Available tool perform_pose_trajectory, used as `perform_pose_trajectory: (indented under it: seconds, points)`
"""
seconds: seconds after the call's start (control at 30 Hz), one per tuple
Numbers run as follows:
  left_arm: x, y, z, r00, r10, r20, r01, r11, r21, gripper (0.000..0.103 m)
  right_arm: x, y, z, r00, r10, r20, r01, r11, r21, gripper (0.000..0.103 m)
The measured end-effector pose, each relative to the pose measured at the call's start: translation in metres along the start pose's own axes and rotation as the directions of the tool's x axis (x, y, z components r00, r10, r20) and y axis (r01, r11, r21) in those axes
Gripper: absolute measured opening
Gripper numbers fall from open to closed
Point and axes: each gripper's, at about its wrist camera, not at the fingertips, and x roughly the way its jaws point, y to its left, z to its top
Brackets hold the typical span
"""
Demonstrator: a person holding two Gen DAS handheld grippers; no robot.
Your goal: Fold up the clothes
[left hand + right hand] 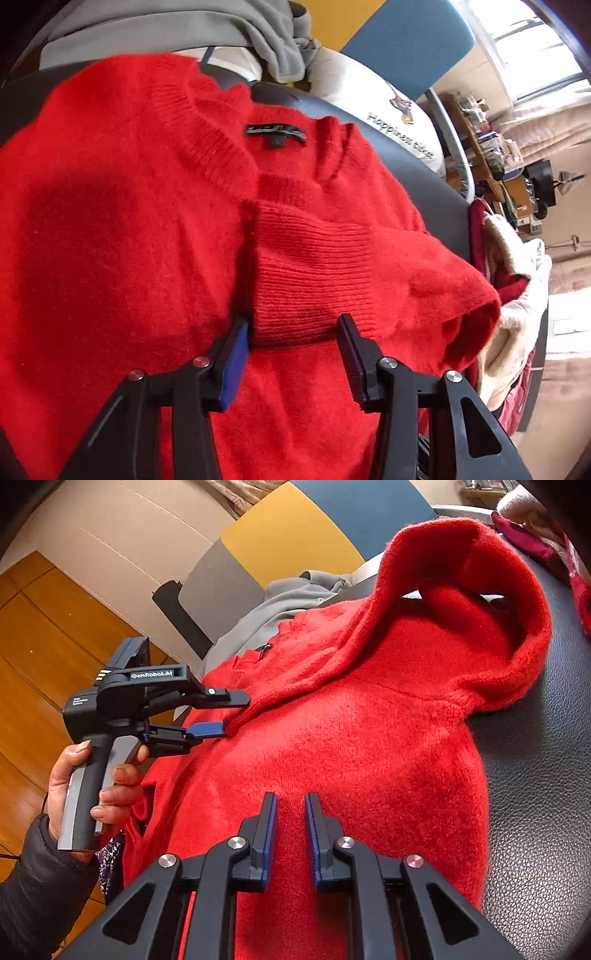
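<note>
A red knitted sweater [110, 240] [369, 757] lies spread on a dark leather surface [535, 775], with its collar label [275, 133] facing up. One sleeve arches over from the shoulder and crosses the body. Its ribbed cuff [310, 258] [240, 718] sits between the fingers of my left gripper [291, 323] [234, 716], and both pads touch the cuff's sides. In the right wrist view a hand [74, 775] holds that gripper. My right gripper [290, 801] hovers over the sweater's lower body. Only a narrow slit shows between its pads, and nothing is in it.
A grey garment [258, 37] [266, 609] lies past the collar. A white printed cloth [388, 110] sits beside it. Cream and maroon clothes [517, 295] are heaped at the surface's edge near the sleeve's shoulder. Wooden floor [37, 646] lies beyond the edge on the left gripper's side.
</note>
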Motion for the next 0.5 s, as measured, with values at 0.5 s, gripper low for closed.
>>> perform_pose_trajectory:
  seconds: [0.5]
  points:
    - [-0.109, 0.013, 0.021, 0.933, -0.182, 0.311, 0.200, 0.979, -0.026, 0.011, 0.000, -0.005, -0.002, 1.000, 0.016, 0.001, -0.016, 1.000, 0.012, 0.014]
